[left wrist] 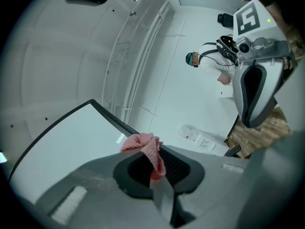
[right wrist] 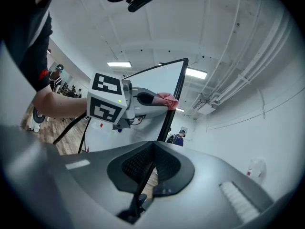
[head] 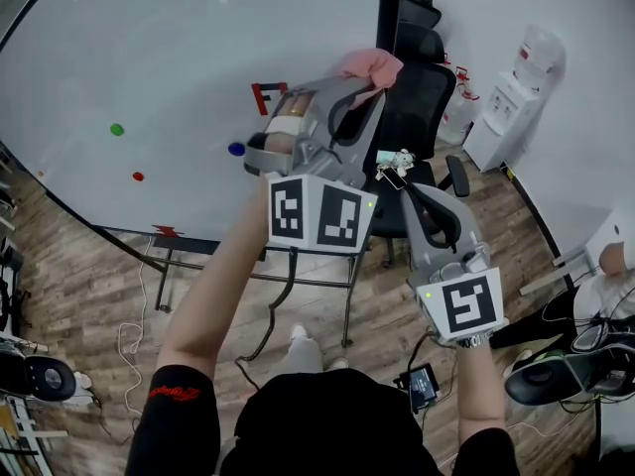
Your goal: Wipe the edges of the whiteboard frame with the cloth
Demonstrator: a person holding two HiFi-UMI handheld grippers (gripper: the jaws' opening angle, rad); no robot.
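The whiteboard [head: 169,67] fills the left of the head view, with its black frame edge [head: 388,8] running down at the centre top. My left gripper [head: 362,82] is shut on a pink cloth [head: 369,63], which is held up against that right frame edge. In the left gripper view the cloth [left wrist: 145,148] bunches between the jaws beside the frame [left wrist: 114,121]. My right gripper [head: 402,181] hangs lower right, shut with nothing in it. Its own view shows the closed jaws [right wrist: 151,149], with the cloth [right wrist: 167,99] by the frame [right wrist: 175,94] beyond.
A black office chair [head: 417,87] stands right behind the board's edge. A water dispenser [head: 511,102] is at the back right. Green [head: 117,129], blue [head: 236,149] and red [head: 138,177] magnets dot the board. A seated person [head: 610,266] is at far right.
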